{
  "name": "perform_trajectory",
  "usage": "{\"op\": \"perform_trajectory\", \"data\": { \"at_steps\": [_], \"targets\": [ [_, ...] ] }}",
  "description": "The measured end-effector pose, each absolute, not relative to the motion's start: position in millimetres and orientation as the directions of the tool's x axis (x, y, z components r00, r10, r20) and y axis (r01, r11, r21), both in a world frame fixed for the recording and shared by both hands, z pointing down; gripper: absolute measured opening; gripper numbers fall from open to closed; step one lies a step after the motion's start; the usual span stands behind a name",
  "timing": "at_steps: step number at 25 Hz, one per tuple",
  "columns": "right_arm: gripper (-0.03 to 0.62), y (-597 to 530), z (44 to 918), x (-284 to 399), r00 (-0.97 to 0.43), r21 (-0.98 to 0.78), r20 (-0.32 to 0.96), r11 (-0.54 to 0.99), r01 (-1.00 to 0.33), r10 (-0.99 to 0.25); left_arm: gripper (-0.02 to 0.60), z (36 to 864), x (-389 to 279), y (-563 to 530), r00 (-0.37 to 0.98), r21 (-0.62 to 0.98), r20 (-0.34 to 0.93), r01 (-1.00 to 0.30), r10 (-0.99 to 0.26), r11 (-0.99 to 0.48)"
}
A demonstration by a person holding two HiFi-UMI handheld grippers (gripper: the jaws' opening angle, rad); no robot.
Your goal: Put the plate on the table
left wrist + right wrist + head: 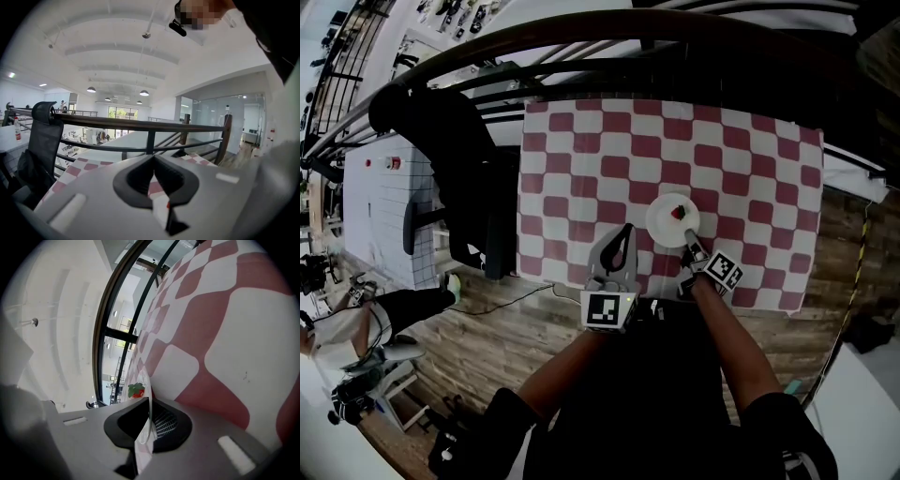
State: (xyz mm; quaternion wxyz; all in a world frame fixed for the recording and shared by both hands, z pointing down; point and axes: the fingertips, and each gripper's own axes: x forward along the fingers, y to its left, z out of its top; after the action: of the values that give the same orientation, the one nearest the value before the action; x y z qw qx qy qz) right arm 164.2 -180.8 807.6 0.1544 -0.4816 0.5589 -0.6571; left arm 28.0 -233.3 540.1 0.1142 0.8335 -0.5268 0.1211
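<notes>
Gripping the near rim of the white plate [664,225], the right gripper [687,246] is closed on it. In the right gripper view the gripper [149,416] has the plate [142,446] edge-on between its jaws, both pads pressed on the rim. A small red fruit with green leaves [678,213] sits on the plate, toward its far right; it shows past the jaws in the right gripper view too [136,390]. The plate is over the front right part of the desk [581,141], which has a red and white checked cloth on it. Cannot tell if the plate's bottom touches the cloth.

The left gripper [625,232] is over the desk's front edge, just left of the plate and apart from it. In its own view the left gripper [153,159] has its jaws together, with only cloth showing behind them.

A black chair [459,159] stands at the desk's left side. A dark railing [581,37] runs behind the desk. Wood floor [506,328] is below the front edge.
</notes>
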Motion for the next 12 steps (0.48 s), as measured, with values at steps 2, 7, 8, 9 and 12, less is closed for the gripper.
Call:
{"op": "perform_trajectory", "data": {
  "at_steps": [2, 7, 8, 9, 12],
  "targets": [
    [0.015, -180.4, 809.2, 163.8, -0.477, -0.871, 0.483, -0.346, -0.349, -0.734, 0.009, 543.7, 25.9, -231.9, 0.423, 0.056, 0.321, -0.902, -0.847, -0.429],
    [0.043, -175.3, 814.0, 160.1, -0.472, -0.822, 0.560, -0.386, -0.418, -0.681, 0.009, 547.7, 17.8, -226.6, 0.425, 0.079, 0.334, -0.902, -0.842, -0.424],
    [0.063, -174.6, 814.0, 158.5, -0.475, -0.815, 0.570, -0.387, -0.431, -0.671, 0.009, 547.3, 17.7, -225.9, 0.429, 0.089, 0.337, -0.901, -0.838, -0.425],
    [0.079, -173.8, 813.6, 157.0, -0.475, -0.807, 0.580, -0.388, -0.445, -0.662, 0.009, 548.0, 17.9, -224.6, 0.434, 0.098, 0.340, -0.899, -0.834, -0.428],
    [0.120, -170.0, 810.9, 155.0, -0.466, -0.771, 0.621, -0.386, -0.506, -0.630, 0.009, 547.8, 20.5, -219.6, 0.450, 0.110, 0.342, -0.891, -0.825, -0.441]
  ]
}}
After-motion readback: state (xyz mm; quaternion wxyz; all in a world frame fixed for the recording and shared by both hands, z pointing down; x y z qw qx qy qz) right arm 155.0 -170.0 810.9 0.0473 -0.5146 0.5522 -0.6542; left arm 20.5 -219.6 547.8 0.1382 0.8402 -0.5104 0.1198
